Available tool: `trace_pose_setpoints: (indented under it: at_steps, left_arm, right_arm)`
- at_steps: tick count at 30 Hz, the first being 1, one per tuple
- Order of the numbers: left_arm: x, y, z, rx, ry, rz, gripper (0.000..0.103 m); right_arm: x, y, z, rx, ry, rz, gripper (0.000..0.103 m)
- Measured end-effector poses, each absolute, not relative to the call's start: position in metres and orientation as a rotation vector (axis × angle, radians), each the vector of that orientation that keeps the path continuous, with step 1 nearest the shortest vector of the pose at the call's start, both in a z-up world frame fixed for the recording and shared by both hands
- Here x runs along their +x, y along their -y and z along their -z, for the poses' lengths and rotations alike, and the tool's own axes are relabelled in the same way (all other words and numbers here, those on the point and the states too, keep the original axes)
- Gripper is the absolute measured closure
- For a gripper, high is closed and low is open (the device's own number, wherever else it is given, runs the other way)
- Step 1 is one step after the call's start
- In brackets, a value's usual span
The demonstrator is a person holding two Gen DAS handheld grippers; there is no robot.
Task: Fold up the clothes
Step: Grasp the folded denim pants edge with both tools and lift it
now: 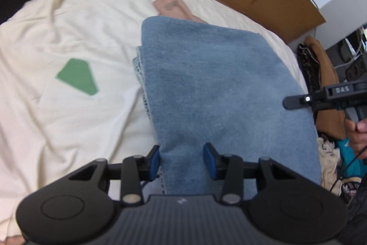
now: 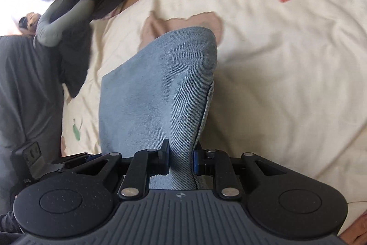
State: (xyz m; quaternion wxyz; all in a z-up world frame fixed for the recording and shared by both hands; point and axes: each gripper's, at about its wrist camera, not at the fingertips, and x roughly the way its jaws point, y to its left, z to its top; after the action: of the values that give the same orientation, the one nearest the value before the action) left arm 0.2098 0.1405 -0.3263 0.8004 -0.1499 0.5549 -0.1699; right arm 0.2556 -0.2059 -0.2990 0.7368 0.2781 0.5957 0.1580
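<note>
- Left wrist view: my left tongs (image 1: 183, 159) sit at bottom centre, clamped on the near edge of the folded jeans (image 1: 220, 88). The denim runs away from them up the middle of the frame, long axis toward the top, and lies over the cream bed sheet (image 1: 68, 130).
- My right tongs (image 1: 296, 101) poke in at the right edge, level with the middle of the jeans; I cannot tell their state from here.
- A green patch (image 1: 78, 77) sits left of the jeans, and a pink cloth (image 1: 174, 7) peeks out past their far end.
- Right wrist view: my right tongs (image 2: 181, 161) are clamped on a bunched edge of the jeans (image 2: 160, 84), which rise from them to mid-frame.
- I judge both hands share the near edge, so the coming move turns on carrying it together.
</note>
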Motion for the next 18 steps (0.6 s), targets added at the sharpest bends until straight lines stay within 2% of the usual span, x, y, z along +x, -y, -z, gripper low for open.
trace_pose_setpoints:
  at_steps: [13,15,18]
  left_arm:
    - [0.210,-0.156,0.331,-0.452,-1.156,0.426,0.061]
    - [0.208,-0.165,0.333,-0.499,-1.156,0.425,0.060]
    - [0.206,-0.177,0.337,-0.561,-1.154,0.419,0.052]
  right_arm:
    - [0.240,0.212,0.316,0.625,-1.268,-0.273,0.084]
    - [0.243,0.210,0.322,0.602,-1.279,-0.270,0.084]
    - [0.247,0.208,0.332,0.569,-1.303,-0.268,0.082]
